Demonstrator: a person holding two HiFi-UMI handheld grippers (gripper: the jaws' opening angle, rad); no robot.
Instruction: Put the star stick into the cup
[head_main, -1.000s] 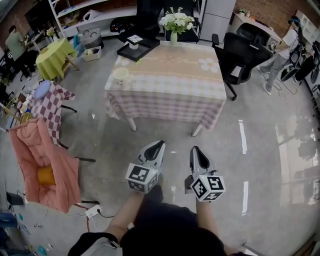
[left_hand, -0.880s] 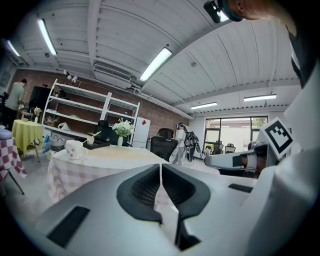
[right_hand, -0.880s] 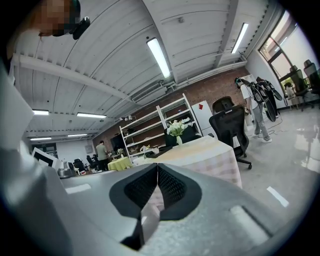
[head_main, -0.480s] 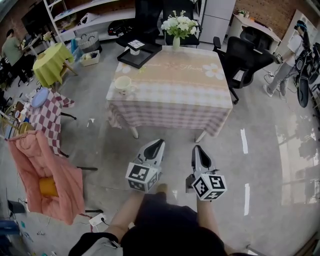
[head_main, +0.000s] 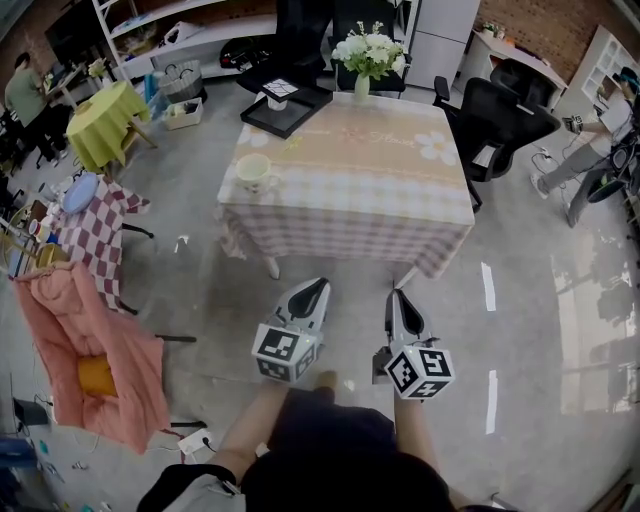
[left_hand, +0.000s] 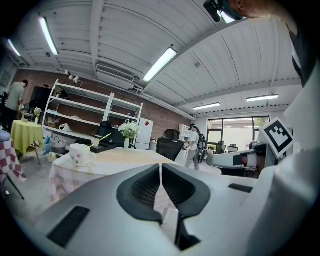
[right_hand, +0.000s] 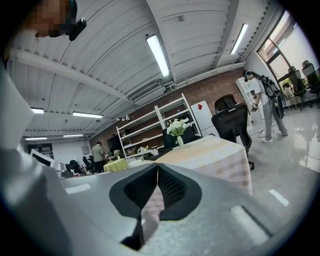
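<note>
A white cup (head_main: 255, 172) stands at the left edge of a table with a checked cloth (head_main: 350, 200); the left gripper view shows the cup (left_hand: 80, 154) too. A thin yellow-green stick (left_hand: 103, 140) leans up from the black tray (head_main: 287, 108) at the table's far left corner; its star end is too small to make out. My left gripper (head_main: 312, 292) and right gripper (head_main: 397, 300) hang side by side over the floor, short of the table's near edge. Both point at the table. Each has its jaws shut with nothing between them, as seen on the left gripper (left_hand: 160, 167) and right gripper (right_hand: 157, 167).
A vase of white flowers (head_main: 368, 55) stands at the table's far edge. Black office chairs (head_main: 495, 110) are to the right of the table. On the left are a chair draped in pink (head_main: 95, 340), a small checked table (head_main: 95, 215) and a yellow-green table (head_main: 110, 110). A person (head_main: 600, 150) stands far right.
Both grippers have moved together across the floor toward the table, which now sits closer and lower in the head view. Their jaws stayed shut.
</note>
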